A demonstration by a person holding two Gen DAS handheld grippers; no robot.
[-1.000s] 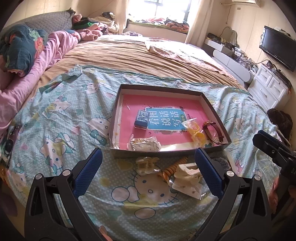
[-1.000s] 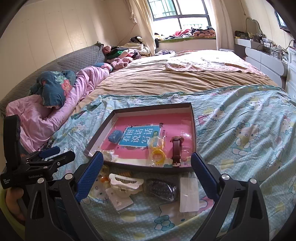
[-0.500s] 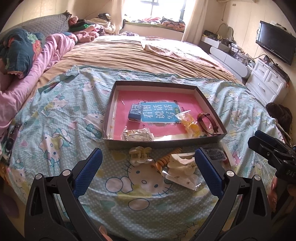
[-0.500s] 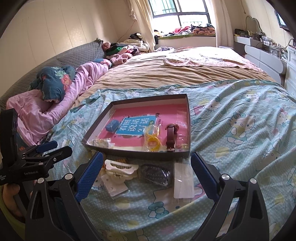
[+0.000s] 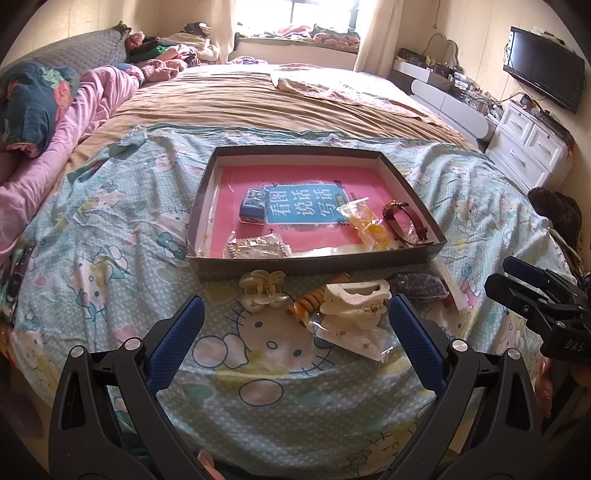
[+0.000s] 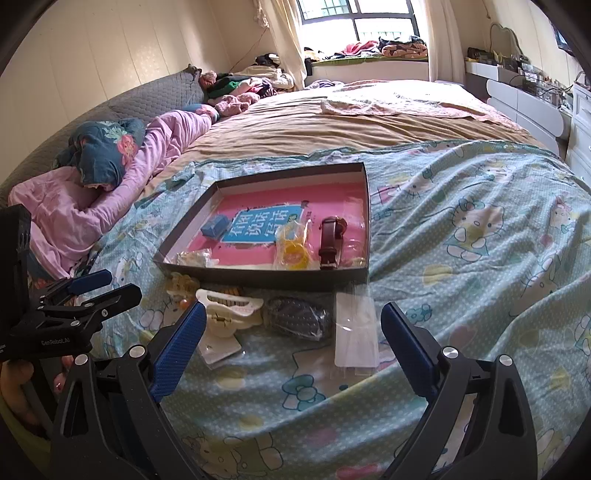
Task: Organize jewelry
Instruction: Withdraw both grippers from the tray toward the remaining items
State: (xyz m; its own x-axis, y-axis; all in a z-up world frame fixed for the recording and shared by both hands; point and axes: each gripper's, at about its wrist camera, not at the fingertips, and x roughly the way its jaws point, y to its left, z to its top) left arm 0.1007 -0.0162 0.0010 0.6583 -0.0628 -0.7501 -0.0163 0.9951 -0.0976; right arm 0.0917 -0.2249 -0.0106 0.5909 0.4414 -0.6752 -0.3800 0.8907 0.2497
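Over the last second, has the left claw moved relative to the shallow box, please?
Yes. The left claw has backed away from the box: more bedspread now shows between them, and both hair clips lie ahead of its tips.

bed (image 5: 258,99): tan sheet | window (image 6: 356,18) beyond its far end, bright daylight | white dresser (image 5: 528,151) beside bed | TV (image 5: 543,79) above dresser

One tray (image 5: 406,258), one watch (image 5: 404,221), two hair claws, one blue box (image 5: 253,206), two hand-held grippers.
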